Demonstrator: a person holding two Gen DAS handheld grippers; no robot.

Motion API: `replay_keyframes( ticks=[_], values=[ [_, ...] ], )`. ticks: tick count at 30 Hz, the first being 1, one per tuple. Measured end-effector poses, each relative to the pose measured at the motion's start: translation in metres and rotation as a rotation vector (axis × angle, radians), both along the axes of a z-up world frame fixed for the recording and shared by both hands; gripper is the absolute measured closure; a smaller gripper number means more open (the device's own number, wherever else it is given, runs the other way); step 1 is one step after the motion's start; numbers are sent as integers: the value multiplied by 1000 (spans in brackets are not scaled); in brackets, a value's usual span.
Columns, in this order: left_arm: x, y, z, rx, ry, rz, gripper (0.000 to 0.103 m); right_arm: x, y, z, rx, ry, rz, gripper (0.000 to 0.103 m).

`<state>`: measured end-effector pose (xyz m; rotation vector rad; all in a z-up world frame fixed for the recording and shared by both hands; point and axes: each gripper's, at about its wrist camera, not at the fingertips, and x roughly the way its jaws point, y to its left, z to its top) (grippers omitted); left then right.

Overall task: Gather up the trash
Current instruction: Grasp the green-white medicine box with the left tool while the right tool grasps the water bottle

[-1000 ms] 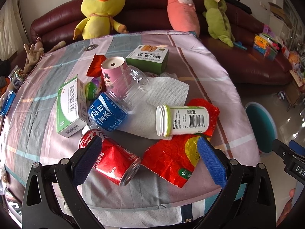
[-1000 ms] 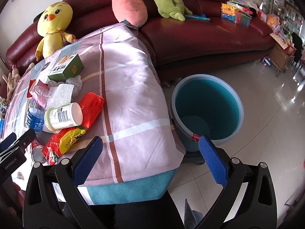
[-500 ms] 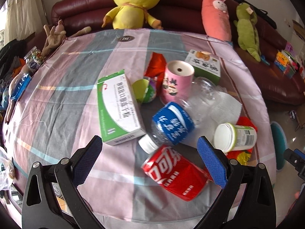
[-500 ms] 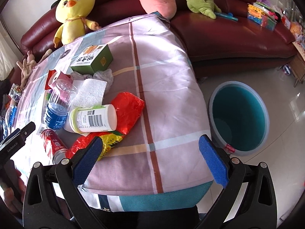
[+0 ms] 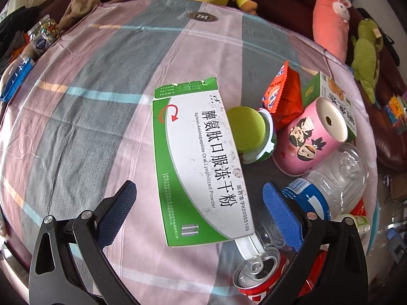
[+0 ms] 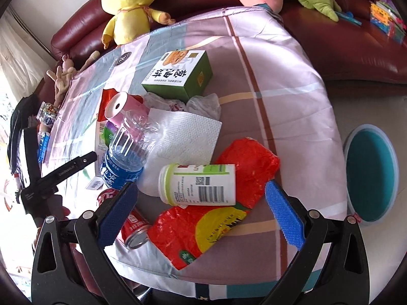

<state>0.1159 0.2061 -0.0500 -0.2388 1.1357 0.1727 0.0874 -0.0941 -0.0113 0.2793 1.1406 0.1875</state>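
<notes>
Worktop [image 5: 106,81] under a striped cloth, maroon sofa [image 6: 343,40] behind — trash piled on the cloth, teal bin [image 6: 370,175] on the floor beside it. Left gripper [image 5: 197,211] released, jaws wide over the green-white medicine box [image 5: 201,157]. Right gripper [image 6: 201,209] also released, empty, above the white jar [image 6: 198,184] lying on the red snack bag [image 6: 216,211].
</notes>
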Motion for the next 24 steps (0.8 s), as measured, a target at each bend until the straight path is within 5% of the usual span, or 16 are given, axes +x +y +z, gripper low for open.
replay_keyframes(
  ticks=[4,6,16,24],
  values=[
    [2,5,-12,11,0,-6,9,14,20,3,67,45,25,21],
    [-2,9,-14,1,-5,-23,26,23,34,2,109,74,44,26],
    [-20,32,-8,3,-28,-50,26,48,99,-27,168,172,24,34],
    [-16,57,-17,16,6,11,10,69,110,-53,167,193,-32,31]
  ],
)
